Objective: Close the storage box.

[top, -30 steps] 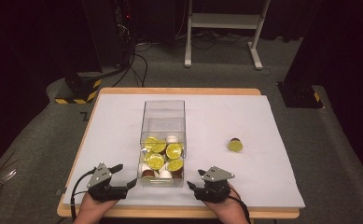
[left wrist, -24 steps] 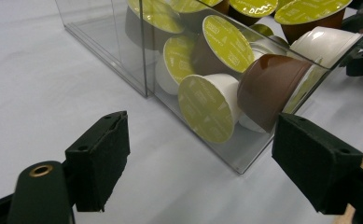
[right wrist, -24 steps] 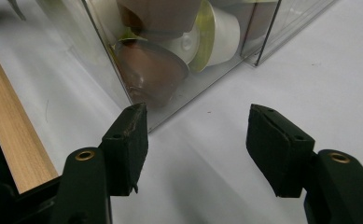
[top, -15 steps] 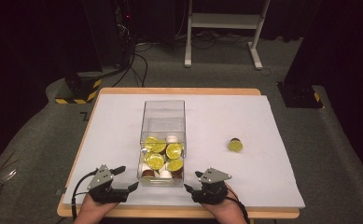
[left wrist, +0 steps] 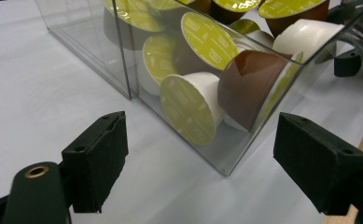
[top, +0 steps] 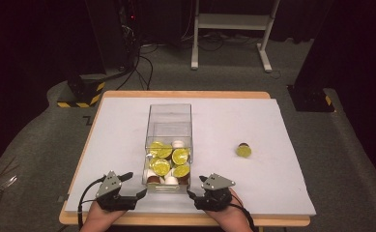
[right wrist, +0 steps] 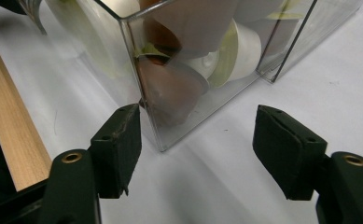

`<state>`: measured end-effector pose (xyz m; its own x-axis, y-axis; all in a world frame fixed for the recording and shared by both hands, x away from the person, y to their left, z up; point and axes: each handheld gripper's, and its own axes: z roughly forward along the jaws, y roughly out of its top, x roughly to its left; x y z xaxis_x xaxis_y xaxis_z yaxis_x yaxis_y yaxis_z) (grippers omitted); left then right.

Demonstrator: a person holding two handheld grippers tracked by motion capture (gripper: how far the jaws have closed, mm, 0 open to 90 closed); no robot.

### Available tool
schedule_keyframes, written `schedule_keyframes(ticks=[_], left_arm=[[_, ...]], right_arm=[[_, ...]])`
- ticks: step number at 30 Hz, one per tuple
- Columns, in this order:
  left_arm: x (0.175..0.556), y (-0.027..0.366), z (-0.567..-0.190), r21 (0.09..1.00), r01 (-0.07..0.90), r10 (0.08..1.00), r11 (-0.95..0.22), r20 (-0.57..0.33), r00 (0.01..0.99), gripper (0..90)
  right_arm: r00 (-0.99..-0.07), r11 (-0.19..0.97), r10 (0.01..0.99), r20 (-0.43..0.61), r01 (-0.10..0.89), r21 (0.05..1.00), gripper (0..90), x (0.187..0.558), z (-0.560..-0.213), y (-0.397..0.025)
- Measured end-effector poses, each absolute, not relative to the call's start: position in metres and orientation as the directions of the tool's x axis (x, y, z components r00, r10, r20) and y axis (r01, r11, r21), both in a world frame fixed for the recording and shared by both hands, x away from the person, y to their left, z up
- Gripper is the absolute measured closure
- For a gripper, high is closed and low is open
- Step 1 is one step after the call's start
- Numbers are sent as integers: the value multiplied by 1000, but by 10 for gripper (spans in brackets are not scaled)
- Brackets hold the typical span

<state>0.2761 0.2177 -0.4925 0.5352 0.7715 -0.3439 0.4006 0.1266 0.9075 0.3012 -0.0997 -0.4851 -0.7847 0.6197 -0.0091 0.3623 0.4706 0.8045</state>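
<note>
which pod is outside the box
The lone pod on the white sheet, to the box's right. All the other pods lie piled inside the clear box.

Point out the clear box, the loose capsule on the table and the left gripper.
clear box [top: 170, 116], high view, on its far wall.
loose capsule [top: 243, 150], high view, on its green lid.
left gripper [top: 134, 185], high view, between its jaw tips.

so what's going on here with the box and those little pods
A person holds a claw in each hand at the near corners of a clear plastic box filled with coffee capsules. The left claw and the right claw both stand open, one at each front corner, neither gripping yet. One loose capsule lies apart on the white table cover, to the right.
</note>
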Motion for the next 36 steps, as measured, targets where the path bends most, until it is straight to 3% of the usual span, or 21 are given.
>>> schedule_keyframes(ticks=[6,36], left_arm=[[280,214,-494,905,402,768,138,-354,534,152],[309,208,-492,900,387,790,199,-381,480,166]], right_arm=[[-778,472,629,-15,366,802,276,303,-485,-100],[-728,442,685,-25,389,808,212,333,-482,-100]])
